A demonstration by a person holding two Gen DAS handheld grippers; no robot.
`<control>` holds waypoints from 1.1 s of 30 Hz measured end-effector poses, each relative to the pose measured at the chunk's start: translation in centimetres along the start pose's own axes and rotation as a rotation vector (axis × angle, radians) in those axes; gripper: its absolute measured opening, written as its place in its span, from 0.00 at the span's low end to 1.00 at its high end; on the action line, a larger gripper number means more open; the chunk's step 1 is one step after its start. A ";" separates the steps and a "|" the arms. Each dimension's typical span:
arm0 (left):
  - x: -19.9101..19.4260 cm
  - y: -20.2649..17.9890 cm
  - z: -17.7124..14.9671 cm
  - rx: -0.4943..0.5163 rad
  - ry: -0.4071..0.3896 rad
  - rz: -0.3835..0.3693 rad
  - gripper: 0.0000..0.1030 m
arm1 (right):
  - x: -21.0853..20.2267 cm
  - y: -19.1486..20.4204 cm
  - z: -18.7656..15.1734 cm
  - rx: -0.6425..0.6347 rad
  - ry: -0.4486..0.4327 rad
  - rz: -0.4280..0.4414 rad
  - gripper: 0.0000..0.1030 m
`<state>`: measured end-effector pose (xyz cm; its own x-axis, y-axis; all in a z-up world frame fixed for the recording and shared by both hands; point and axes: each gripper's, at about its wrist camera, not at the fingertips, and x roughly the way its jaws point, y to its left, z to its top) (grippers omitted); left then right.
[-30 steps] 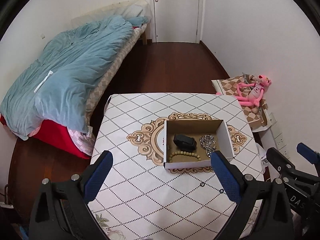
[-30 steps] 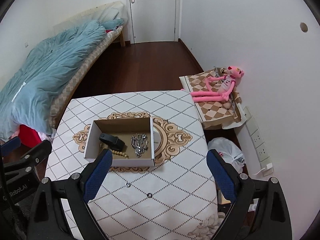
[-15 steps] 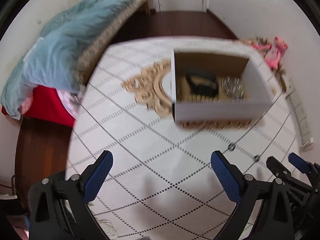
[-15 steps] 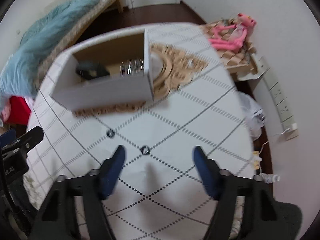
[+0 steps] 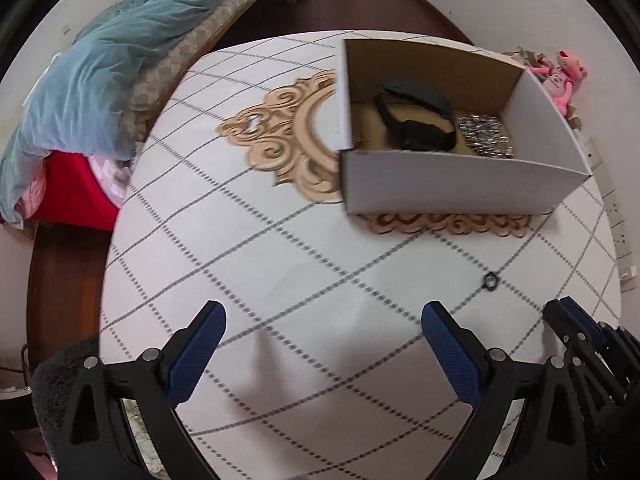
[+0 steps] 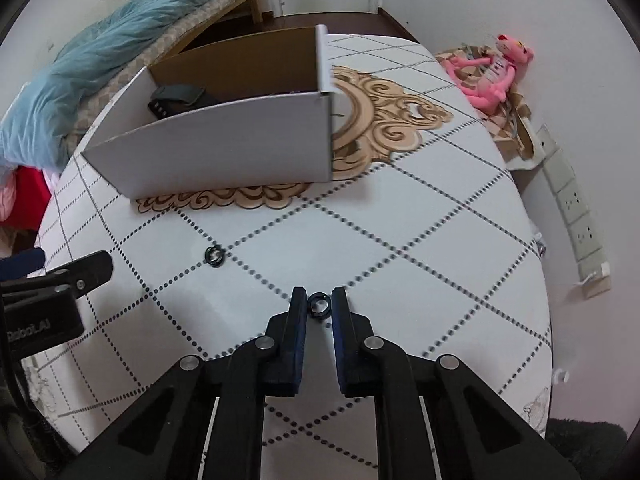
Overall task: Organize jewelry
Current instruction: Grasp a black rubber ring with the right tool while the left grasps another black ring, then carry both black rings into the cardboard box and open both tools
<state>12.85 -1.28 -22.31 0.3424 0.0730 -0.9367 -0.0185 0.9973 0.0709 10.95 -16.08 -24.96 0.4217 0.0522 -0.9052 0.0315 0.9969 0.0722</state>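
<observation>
On the white diamond-patterned tablecloth (image 6: 420, 240) a small dark ring (image 6: 319, 305) lies between the fingertips of my right gripper (image 6: 319, 300). Its jaws are closing, and the blue pads meet the ring's two sides. A second dark ring (image 6: 215, 255) (image 5: 489, 281) lies to its left, loose on the cloth. My left gripper (image 5: 322, 320) hangs open low over the bare cloth with nothing between its fingers. Behind the rings stands an open cardboard box (image 5: 460, 188) (image 6: 224, 152) holding a black band (image 5: 416, 120) and a silver chain (image 5: 484, 136).
A bed with a blue quilt (image 5: 112, 60) runs along the left of the table. A pink plush toy (image 6: 492, 76) lies on a low stand at the right, by the wall sockets (image 6: 576, 208). Dark wood floor leads back to a door.
Both grippers have dropped close to the table and tilted down. The right jaws have gone from wide apart to narrow around the nearer ring. The left jaws stayed wide.
</observation>
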 end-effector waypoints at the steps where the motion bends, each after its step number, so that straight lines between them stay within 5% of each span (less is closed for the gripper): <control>1: 0.0 -0.6 0.1 0.007 -0.003 -0.017 0.97 | -0.3 -0.5 0.2 0.015 -0.007 0.000 0.12; 7: 0.7 -4.9 0.4 0.046 -0.001 -0.163 0.93 | -1.7 -4.9 0.6 0.128 -0.029 -0.034 0.12; 17: 1.2 -8.5 0.3 0.125 -0.038 -0.187 0.13 | -1.4 -7.9 0.3 0.192 -0.017 -0.061 0.13; 33: -1.4 -5.9 0.7 0.103 -0.101 -0.249 0.09 | -3.8 -6.7 1.4 0.175 -0.072 -0.022 0.12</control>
<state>13.14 -7.24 -21.13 0.4162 -0.1803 -0.8912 0.1718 0.9781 -0.1176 10.44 -23.04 -21.43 0.4827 0.0203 -0.8755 0.1958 0.9719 0.1304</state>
